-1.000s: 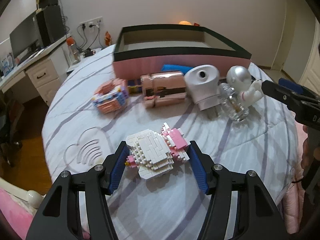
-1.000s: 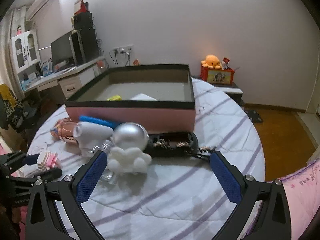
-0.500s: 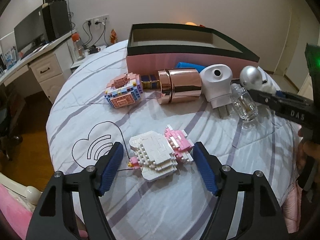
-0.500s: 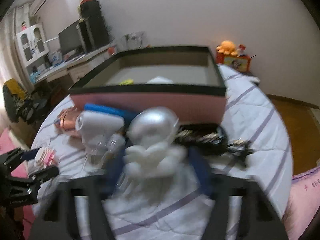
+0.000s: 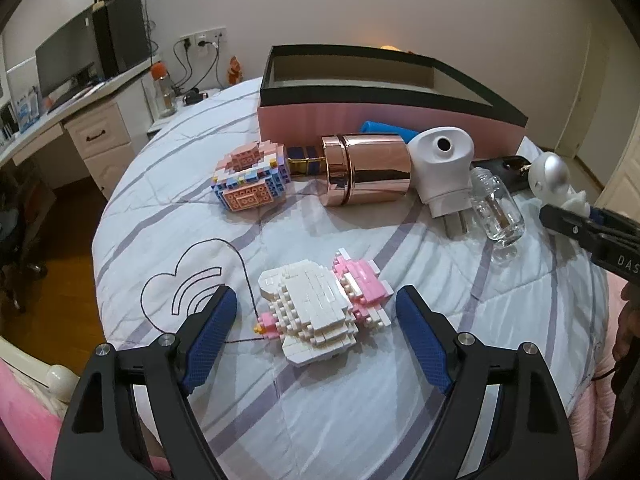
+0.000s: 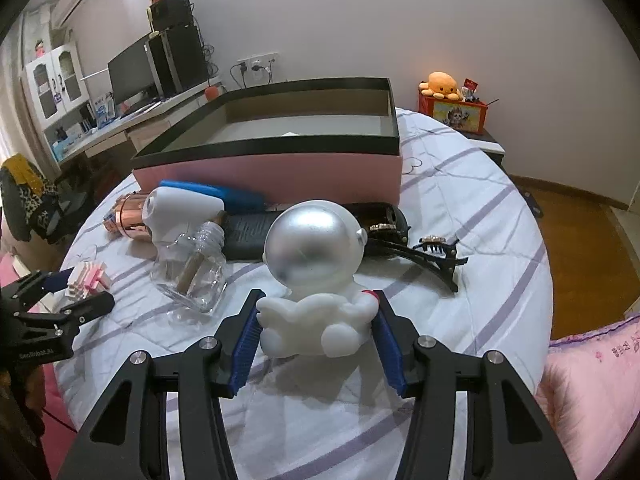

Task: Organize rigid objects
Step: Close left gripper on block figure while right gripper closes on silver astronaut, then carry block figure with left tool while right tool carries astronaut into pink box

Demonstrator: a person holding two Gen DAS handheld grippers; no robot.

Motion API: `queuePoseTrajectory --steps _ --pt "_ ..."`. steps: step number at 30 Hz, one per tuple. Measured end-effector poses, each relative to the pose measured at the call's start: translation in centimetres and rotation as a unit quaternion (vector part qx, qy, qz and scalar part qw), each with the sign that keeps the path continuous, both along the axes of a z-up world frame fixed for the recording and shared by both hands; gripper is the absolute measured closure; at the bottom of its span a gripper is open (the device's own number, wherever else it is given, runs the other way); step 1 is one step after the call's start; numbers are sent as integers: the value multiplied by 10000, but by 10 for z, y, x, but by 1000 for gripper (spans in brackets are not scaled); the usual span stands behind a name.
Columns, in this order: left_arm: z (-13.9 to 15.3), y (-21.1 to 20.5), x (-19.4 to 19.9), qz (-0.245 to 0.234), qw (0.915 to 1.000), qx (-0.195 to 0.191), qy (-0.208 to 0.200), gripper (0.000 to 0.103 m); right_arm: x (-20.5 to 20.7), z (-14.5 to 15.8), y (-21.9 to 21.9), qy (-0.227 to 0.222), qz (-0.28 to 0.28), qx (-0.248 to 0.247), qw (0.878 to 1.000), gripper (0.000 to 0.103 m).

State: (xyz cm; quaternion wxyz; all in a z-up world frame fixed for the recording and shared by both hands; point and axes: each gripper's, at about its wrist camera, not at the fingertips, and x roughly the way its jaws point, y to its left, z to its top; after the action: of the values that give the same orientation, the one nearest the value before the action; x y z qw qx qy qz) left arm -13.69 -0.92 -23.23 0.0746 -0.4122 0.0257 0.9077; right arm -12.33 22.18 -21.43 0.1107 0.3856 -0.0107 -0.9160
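My left gripper (image 5: pixel 316 320) is open, its jaws either side of a white and pink brick figure (image 5: pixel 320 312) that lies on the bed, not touching it. My right gripper (image 6: pixel 316 328) has closed on the white body of an astronaut figure (image 6: pixel 314 248) with a silver helmet; both pads touch its sides. The astronaut also shows at the right edge of the left wrist view (image 5: pixel 550 176). A pink box with a black rim (image 6: pixel 280 160) stands open behind the objects.
On the bed lie a pink and blue brick house (image 5: pixel 250 180), a rose-gold cylinder (image 5: pixel 366 174), a white plug-in device (image 5: pixel 440 160), a glass bottle (image 6: pixel 192 270), a blue object (image 6: pixel 212 196), a black case (image 6: pixel 248 236) and black hair clips (image 6: pixel 432 252). A desk (image 5: pixel 80 120) stands left.
My right gripper moved forward and closed from wide open onto the astronaut. My left gripper opened wider and drew back a little from the white brick figure.
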Motion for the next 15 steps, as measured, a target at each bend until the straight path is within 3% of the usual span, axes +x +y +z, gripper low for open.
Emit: queuePoseTrajectory --steps 2,10,15 --pt "0 0 -1 42 10000 13 51 42 -3 -2 -2 -23 11 3 10000 49" --pt "2 -2 1 -11 10000 23 87 42 -9 -6 -3 -73 -27 -120 9999 45" --pt "6 -3 3 -58 9999 63 104 42 -13 -7 -5 -72 32 -113 9999 48"
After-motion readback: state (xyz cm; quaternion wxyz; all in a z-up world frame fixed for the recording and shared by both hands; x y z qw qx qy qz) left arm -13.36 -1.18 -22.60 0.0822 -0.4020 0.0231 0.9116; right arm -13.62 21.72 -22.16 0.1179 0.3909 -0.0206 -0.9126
